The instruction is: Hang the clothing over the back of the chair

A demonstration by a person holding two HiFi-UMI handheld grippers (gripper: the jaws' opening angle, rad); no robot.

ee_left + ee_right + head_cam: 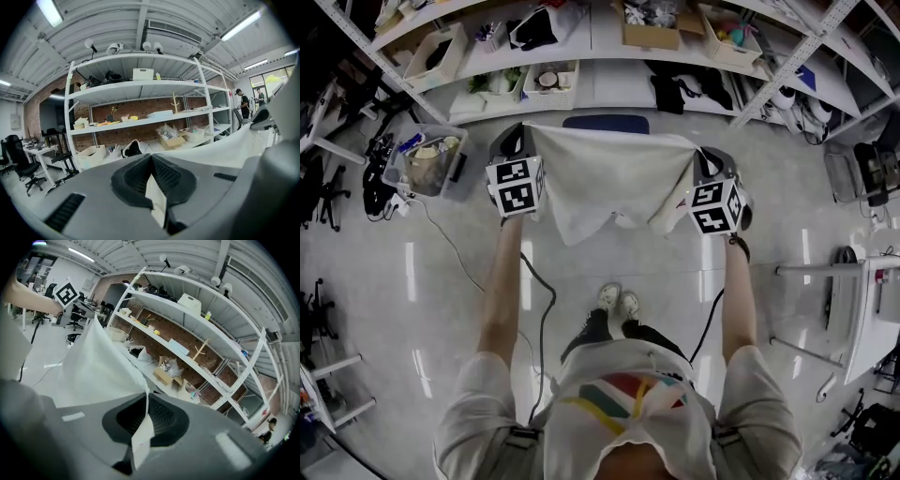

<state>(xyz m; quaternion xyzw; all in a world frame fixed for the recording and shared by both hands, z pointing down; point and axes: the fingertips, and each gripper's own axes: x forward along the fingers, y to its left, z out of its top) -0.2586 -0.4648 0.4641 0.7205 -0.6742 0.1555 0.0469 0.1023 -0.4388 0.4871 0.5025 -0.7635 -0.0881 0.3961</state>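
in front of the shelves (591, 56), just above the blue chair back (606, 123), the white cloth (609, 183) hangs stretched between both grippers. its top edge is taut and its lower edge droops free, clear of the floor (441, 281).

head view: the left gripper (523, 133) has the cloth's top left corner and the right gripper (701, 155) the top right corner. cannot tell from here whether the cloth touches the chair. the person's shoes (619, 302) are below the cloth, and a clear bin (427, 161) sits on the floor off to the left. only this view shows the chair and the whole cloth, but not the pads.

left gripper view: jaws pressed together, pinching a folded bit of cloth. the rest of the sheet runs off right toward the other gripper. a cardboard box (171, 140) sits on a low shelf behind.

right gripper view: jaws clamped on a cloth corner too. the sheet spreads up and left, with the left gripper's marker cube (65, 294) at its far end.
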